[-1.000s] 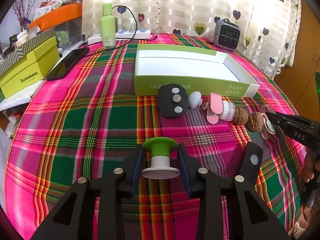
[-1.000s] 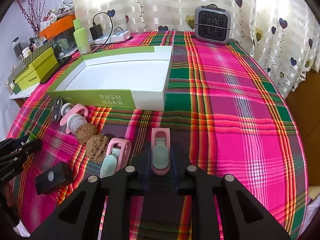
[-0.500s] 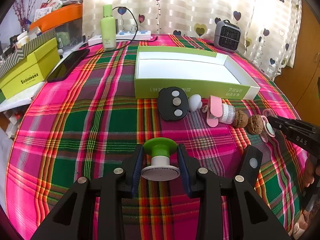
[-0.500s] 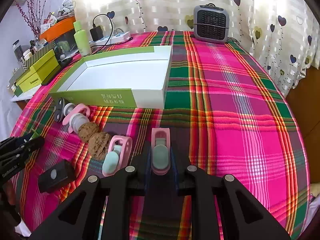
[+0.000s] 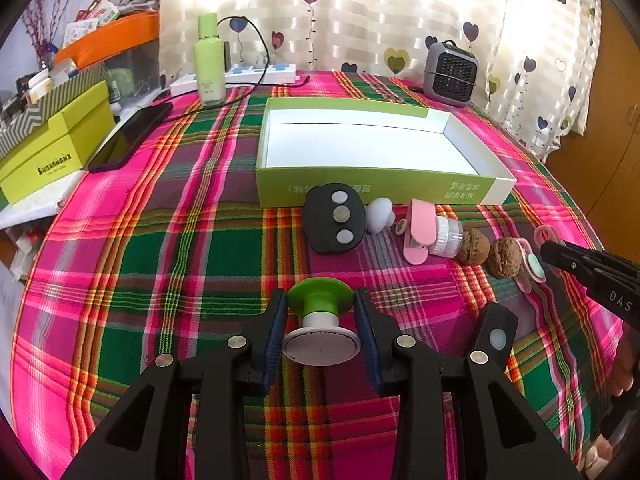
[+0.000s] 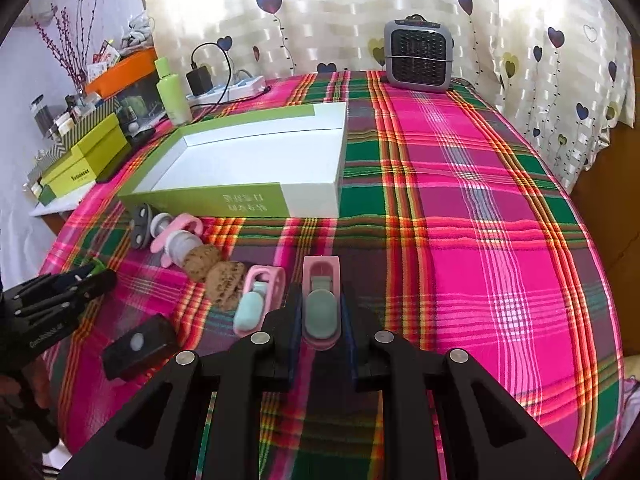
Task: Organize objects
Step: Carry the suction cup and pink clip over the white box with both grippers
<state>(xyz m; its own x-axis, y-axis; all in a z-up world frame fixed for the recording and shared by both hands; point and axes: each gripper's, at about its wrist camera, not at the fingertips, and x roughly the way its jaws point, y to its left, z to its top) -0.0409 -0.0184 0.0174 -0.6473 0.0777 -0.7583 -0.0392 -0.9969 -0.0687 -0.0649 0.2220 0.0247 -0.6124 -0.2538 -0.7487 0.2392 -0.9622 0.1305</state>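
A table point(image 5: 132, 264) covered in a pink, green and red plaid cloth stood before a heart-print curtain point(image 5: 400, 12). An open green-and-white box point(image 5: 372, 190), the landmark, lay near the table's centre, its white interior bare.

Along the box's near wall lay a row of items: a black three-button pad point(image 5: 335, 218), a pale mushroom-shaped piece point(image 5: 380, 209), a pink clip point(image 5: 418, 230) beside a small clear jar point(image 5: 446, 236), two walnuts point(image 5: 490, 252), then a pink-and-mint clip point(image 6: 258, 300). A black block point(image 6: 138, 346) lay nearer the cameras than that row.

The left tongs point(image 5: 322, 322) were partly closed, gripping a green-topped white stamp point(image 5: 320, 320), held nearer the camera than the button pad.

The right tongs point(image 6: 321, 312) were fully closed on a second pink-and-mint clip point(image 6: 320, 304), held just beside its twin, in front of the box's white corner.
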